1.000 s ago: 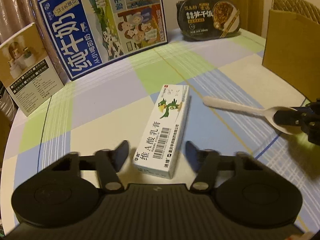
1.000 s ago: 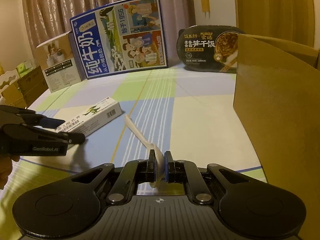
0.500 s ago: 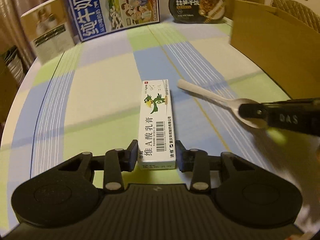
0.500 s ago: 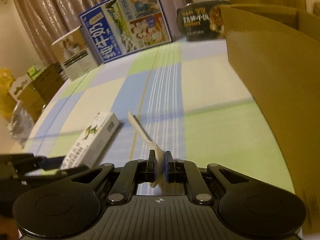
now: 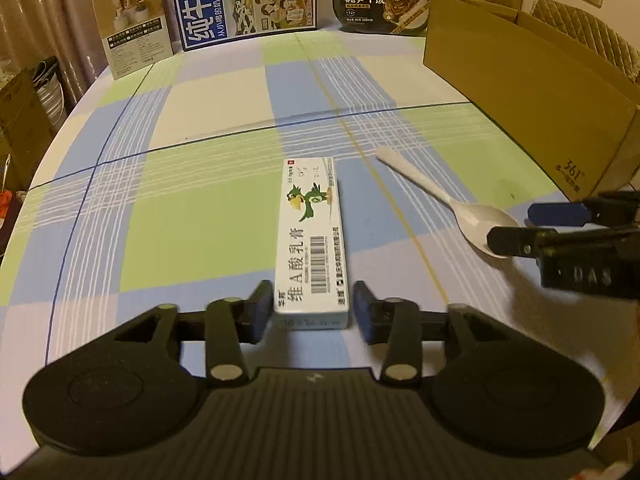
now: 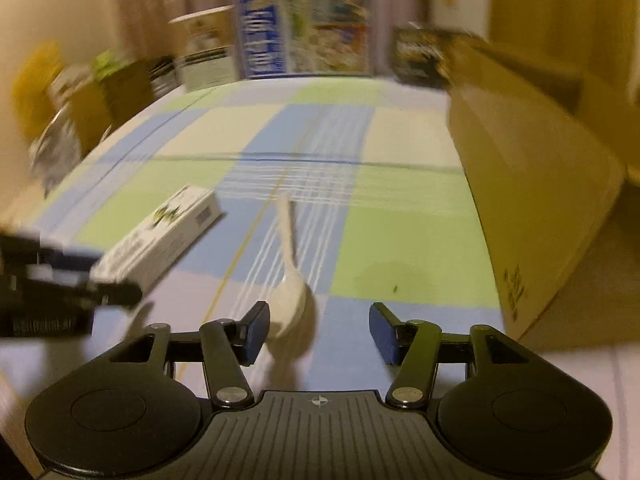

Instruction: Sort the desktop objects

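A white ointment box with a green bird (image 5: 314, 240) lies flat on the checked tablecloth. My left gripper (image 5: 312, 310) is open, its fingers either side of the box's near end with small gaps. A white plastic spoon (image 5: 448, 204) lies on the cloth to the right of the box. My right gripper (image 6: 318, 328) is open and empty; the spoon's bowl (image 6: 290, 304) lies by its left finger. The right gripper also shows in the left wrist view (image 5: 532, 226), next to the spoon's bowl. The box shows in the right wrist view (image 6: 160, 238).
An open cardboard box (image 5: 532, 92) stands at the right. A blue milk carton (image 5: 244, 0), a small beige box (image 5: 134, 28) and a black instant-rice tray (image 5: 380, 6) stand along the far edge of the table. The table's left edge (image 5: 40, 152) drops off to clutter.
My right gripper has opened and let go of the spoon, which now lies on the cloth. My left gripper has opened slightly off the ointment box. Both have drawn back toward the near edge.
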A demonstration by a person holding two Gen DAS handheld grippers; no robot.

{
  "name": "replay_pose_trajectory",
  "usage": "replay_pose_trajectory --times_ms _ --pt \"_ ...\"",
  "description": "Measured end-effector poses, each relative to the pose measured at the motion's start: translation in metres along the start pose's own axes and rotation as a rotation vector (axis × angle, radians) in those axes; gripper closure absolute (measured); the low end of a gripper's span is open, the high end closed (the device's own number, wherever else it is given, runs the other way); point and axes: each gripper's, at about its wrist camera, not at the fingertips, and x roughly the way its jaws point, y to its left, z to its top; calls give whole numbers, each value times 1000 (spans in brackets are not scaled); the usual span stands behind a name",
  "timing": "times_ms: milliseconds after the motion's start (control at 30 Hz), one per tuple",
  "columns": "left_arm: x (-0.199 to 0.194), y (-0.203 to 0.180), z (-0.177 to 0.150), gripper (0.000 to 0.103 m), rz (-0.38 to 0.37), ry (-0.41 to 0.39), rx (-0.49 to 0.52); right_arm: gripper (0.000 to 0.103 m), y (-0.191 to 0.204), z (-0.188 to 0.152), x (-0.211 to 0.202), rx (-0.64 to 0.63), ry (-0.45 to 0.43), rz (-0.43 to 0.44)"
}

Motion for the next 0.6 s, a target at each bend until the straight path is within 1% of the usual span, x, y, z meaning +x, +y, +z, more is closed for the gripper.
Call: replay_pose_trajectory --times_ms 133,200,300,400,533,600 --pt "-4 0 0 52 6 -16 -14 50 15 -7 -1 -141 -26 17" --pt "-6 1 0 50 12 -23 -23 50 20 -9 2 -183 -31 19" --pt "-6 4 1 45 15 -25 -40 50 23 -11 6 -182 -33 28" --pt "-4 6 0 44 16 -25 -44 49 27 -10 12 -192 -37 11" --pt "0 6 1 42 5 -23 -41 49 18 -7 20 -114 -19 21" --pt "1 6 3 42 5 -27 -40 49 16 -5 21 -108 -22 24"
